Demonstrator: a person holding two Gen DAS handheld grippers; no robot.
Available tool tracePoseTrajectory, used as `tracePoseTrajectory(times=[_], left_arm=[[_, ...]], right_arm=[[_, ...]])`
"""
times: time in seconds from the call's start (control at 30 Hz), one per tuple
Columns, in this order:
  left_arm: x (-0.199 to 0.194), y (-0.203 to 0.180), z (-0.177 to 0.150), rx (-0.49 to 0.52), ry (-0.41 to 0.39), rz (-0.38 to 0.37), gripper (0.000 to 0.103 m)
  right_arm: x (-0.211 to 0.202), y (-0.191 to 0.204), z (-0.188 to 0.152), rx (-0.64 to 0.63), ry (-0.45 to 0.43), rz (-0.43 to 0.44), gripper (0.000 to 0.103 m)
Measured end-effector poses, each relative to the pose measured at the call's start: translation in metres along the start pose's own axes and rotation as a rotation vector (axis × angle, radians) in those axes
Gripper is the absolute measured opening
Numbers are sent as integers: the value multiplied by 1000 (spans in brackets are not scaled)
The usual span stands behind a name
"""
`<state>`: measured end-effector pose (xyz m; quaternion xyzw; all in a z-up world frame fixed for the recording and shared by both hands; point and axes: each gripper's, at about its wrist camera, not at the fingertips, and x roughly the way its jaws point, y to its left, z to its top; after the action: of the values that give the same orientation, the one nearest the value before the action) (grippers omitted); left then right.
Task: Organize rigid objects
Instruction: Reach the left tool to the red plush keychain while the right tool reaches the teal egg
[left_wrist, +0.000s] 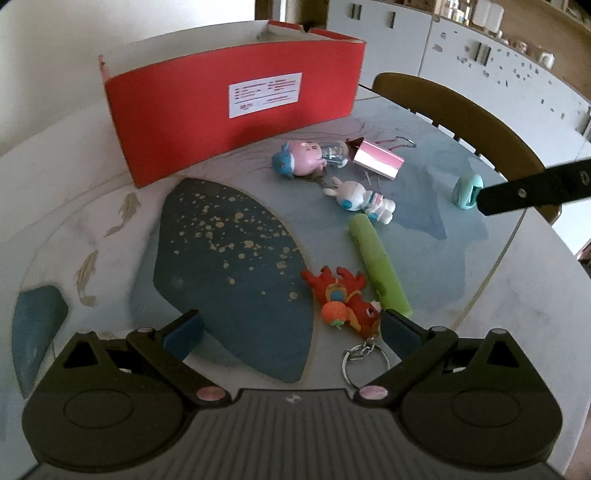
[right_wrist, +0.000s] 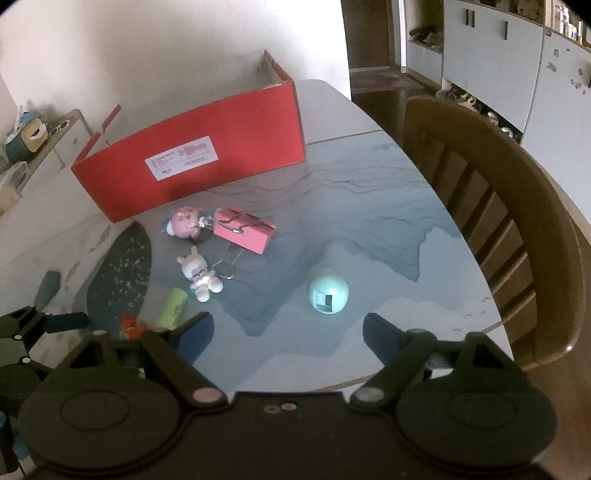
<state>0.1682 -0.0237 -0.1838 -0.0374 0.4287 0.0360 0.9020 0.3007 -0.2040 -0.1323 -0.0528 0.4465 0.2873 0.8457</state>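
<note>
In the left wrist view my left gripper is open low over the table. A red dragon keychain lies just inside its right finger, untouched. Beyond lie a green tube, a white rabbit figure, a pink figure and a small pink box. An open red cardboard box stands behind them. In the right wrist view my right gripper is open, and a teal dome-shaped object stands just ahead of the gap, apart from both fingers. The red box stands at the back left.
A wooden chair is pushed against the table's right edge. A patterned mat covers the table. Cabinets line the far wall. My left gripper shows at the left of the right wrist view.
</note>
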Motion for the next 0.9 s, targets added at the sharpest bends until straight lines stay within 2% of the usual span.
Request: tracePoseTrajectory(times=[0.17, 0.33, 0.53, 0.6, 0.63, 0.9], left_arm=[[5, -7, 0, 53, -18, 22, 102], [8, -9, 2, 52, -39, 30, 100], [7, -16, 7, 76, -64, 19, 76], [6, -19, 8, 86, -70, 12, 62], [6, -21, 8, 92, -72, 8, 59], [5, -23, 11, 85, -60, 4, 57]], right_arm=[[12, -4, 3, -16, 17, -11, 83], [28, -9, 6, -13, 29, -35, 72], [39, -14, 9, 4, 29, -62, 57], [39, -15, 9, 8, 24, -69, 54], [39, -15, 10, 10, 22, -70, 52], [40, -15, 11, 11, 11, -76, 33]])
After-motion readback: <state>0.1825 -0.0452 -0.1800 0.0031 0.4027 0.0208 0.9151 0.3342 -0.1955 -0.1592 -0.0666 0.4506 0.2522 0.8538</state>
